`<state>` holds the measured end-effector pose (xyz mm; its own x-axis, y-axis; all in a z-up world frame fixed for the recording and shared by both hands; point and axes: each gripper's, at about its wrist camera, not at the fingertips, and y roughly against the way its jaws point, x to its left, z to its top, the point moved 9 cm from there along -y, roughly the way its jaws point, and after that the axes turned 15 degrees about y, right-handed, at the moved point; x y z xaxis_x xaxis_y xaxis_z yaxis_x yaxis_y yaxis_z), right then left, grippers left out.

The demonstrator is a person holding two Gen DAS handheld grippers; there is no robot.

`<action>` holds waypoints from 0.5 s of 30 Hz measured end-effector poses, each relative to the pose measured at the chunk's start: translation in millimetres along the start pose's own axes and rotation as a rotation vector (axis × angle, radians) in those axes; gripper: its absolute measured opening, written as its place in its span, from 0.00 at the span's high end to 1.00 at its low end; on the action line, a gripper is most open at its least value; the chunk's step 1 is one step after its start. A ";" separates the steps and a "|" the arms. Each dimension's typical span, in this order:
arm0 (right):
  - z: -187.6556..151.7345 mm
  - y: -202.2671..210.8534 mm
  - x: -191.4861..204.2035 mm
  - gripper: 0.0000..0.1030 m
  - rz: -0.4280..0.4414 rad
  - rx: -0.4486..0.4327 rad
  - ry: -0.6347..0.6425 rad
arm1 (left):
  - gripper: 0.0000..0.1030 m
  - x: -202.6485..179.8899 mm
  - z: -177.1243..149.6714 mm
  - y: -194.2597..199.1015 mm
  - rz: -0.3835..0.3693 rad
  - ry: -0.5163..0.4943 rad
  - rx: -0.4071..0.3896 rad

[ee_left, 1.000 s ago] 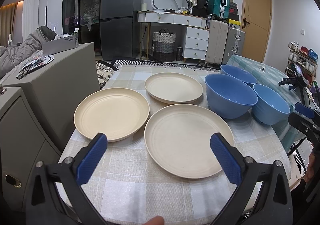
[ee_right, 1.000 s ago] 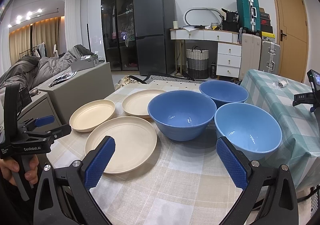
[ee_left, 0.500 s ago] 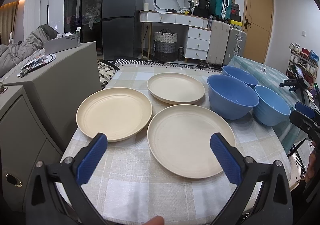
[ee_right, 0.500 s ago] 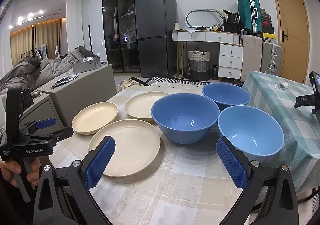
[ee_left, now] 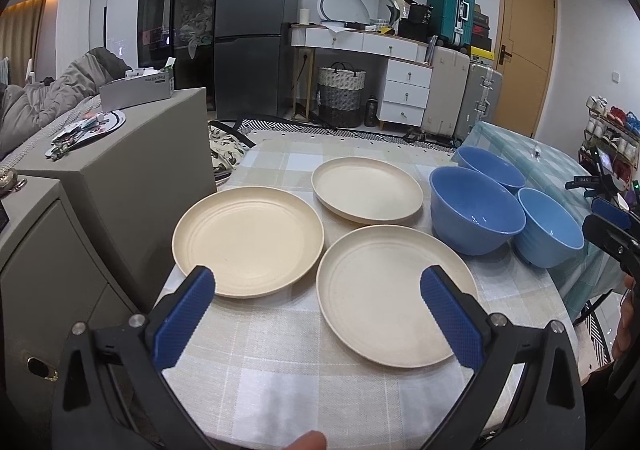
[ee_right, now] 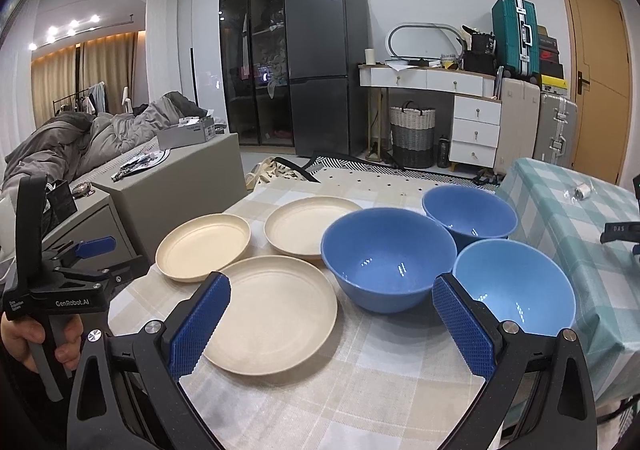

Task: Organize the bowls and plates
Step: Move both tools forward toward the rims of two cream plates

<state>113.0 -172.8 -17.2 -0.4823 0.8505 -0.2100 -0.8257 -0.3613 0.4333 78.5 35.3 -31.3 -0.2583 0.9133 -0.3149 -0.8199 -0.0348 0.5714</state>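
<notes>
Three cream plates lie flat on the checked table (ee_left: 280, 382): a left plate (ee_left: 248, 246), a far plate (ee_left: 367, 193) and a near plate (ee_left: 394, 294). To their right stand three blue bowls: a middle bowl (ee_left: 476, 219), a far bowl (ee_left: 490, 173) and a lighter near bowl (ee_left: 548, 226). My left gripper (ee_left: 318, 282) hovers open above the table's near edge, in front of the left and near plates. My right gripper (ee_right: 330, 294) is open too, empty, short of the near plate (ee_right: 272, 314) and the middle bowl (ee_right: 388, 262).
A grey cabinet (ee_left: 116, 169) stands close against the table's left side. A second table with a green checked cloth (ee_right: 572, 217) adjoins on the right. A fridge (ee_left: 256, 33), a desk, a basket and suitcases line the far wall.
Both grippers have drawn back and risen a little, so the plates and bowls look slightly smaller and farther. Nothing on the table has moved. Both grippers stay open.
</notes>
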 end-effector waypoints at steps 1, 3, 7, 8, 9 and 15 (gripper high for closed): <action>2.2 -1.6 0.5 0.00 -0.001 -0.001 0.002 | 0.00 2.3 2.8 -0.1 0.004 0.005 -0.001; 9.5 -5.4 4.5 0.00 0.015 0.000 0.009 | 0.00 6.6 7.5 -1.0 0.016 0.014 -0.002; 24.7 -12.3 12.3 0.00 0.048 -0.012 0.019 | 0.00 19.5 18.4 -0.7 0.036 0.042 -0.006; 29.4 -14.4 14.4 0.00 0.051 -0.014 0.024 | 0.00 22.9 20.7 -0.1 0.042 0.046 -0.010; 33.1 -16.4 17.0 0.00 0.056 -0.016 0.031 | 0.00 26.6 23.7 0.2 0.050 0.050 -0.014; 53.1 -28.6 32.3 0.00 0.083 -0.016 0.079 | 0.00 40.5 38.4 1.1 0.079 0.053 -0.032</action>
<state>136.5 -114.7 10.2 -0.5706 0.7847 -0.2423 -0.7859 -0.4361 0.4384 86.7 87.9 -14.4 -0.3489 0.8845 -0.3097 -0.8114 -0.1198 0.5720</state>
